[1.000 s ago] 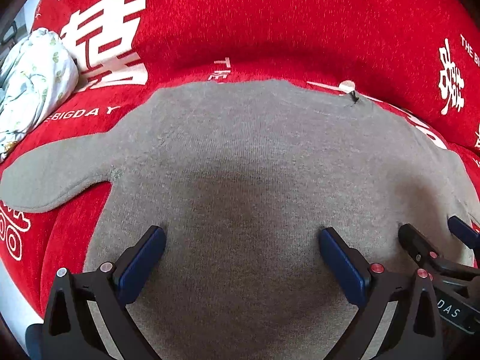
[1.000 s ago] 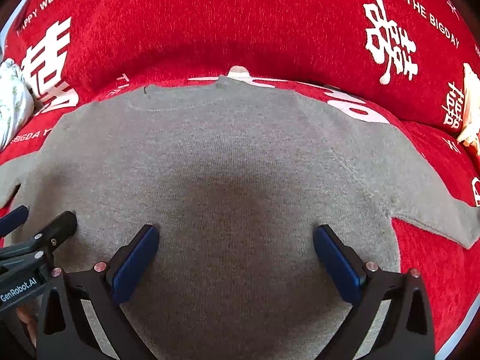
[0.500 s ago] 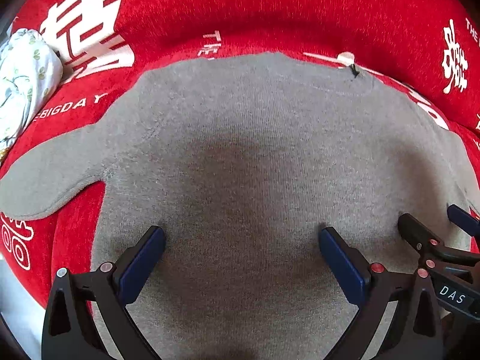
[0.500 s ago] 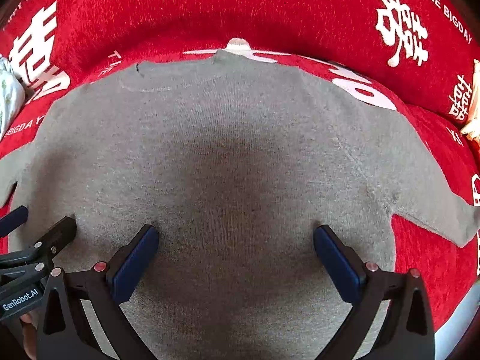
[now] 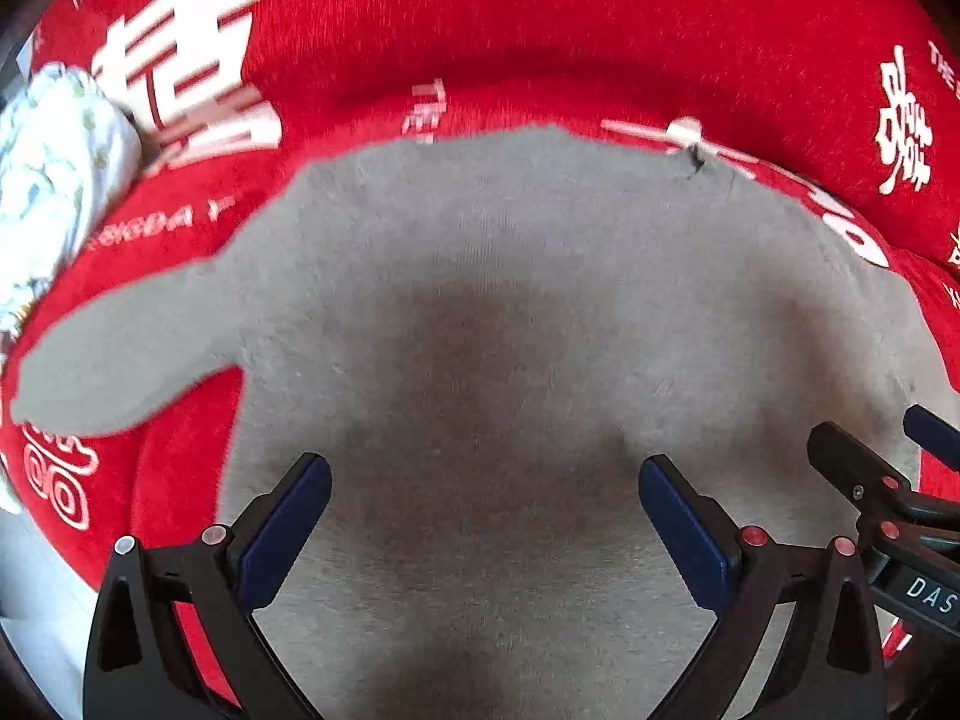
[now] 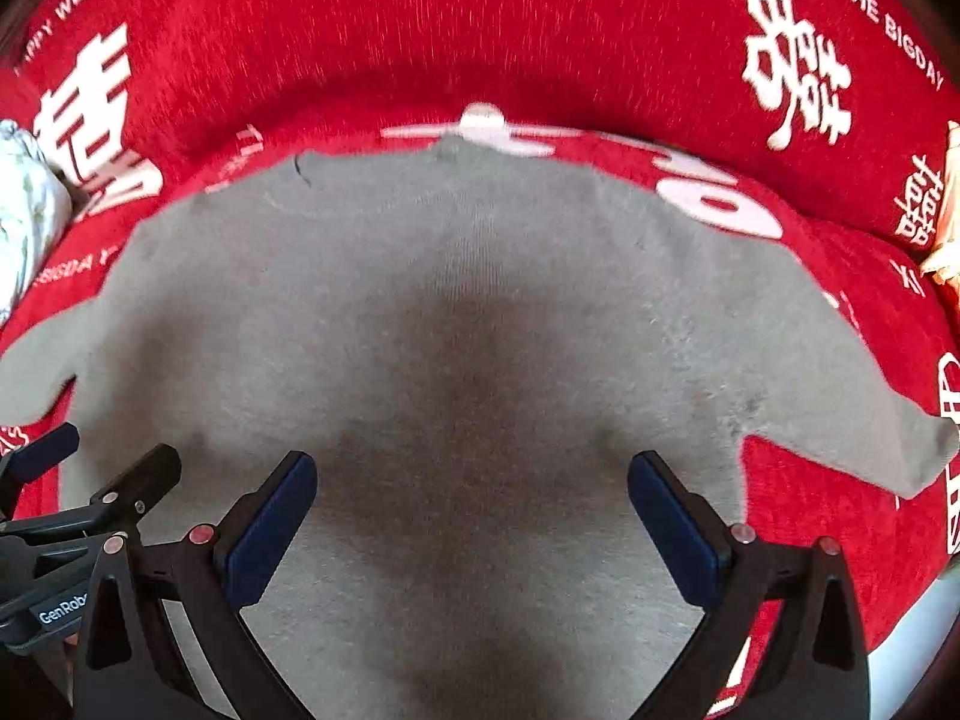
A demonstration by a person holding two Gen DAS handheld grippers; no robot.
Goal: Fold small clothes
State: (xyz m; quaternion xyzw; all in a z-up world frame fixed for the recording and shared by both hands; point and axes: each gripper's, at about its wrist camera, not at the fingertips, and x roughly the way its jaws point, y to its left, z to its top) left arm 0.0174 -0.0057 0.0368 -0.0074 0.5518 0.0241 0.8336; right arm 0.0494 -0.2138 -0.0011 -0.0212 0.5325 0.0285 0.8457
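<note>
A small grey knit sweater (image 5: 480,312) lies flat on a red cloth, neckline at the far side, and it also shows in the right wrist view (image 6: 480,312). Its left sleeve (image 5: 120,354) sticks out left, its right sleeve (image 6: 870,438) sticks out right. My left gripper (image 5: 485,498) is open and empty over the sweater's lower left body. My right gripper (image 6: 472,495) is open and empty over the lower right body. Each gripper shows at the edge of the other's view: the right one (image 5: 888,468), the left one (image 6: 96,468).
The red cloth (image 5: 540,30) with white characters and lettering covers the surface. A white floral garment (image 5: 54,180) lies bunched at the far left. A pale item (image 6: 948,210) sits at the far right edge. The cloth's near edge (image 6: 918,630) drops off at lower right.
Both grippers have pulled back a little toward the near side, so more red cloth shows beyond the neckline. The jaws stay open. The sweater has not moved.
</note>
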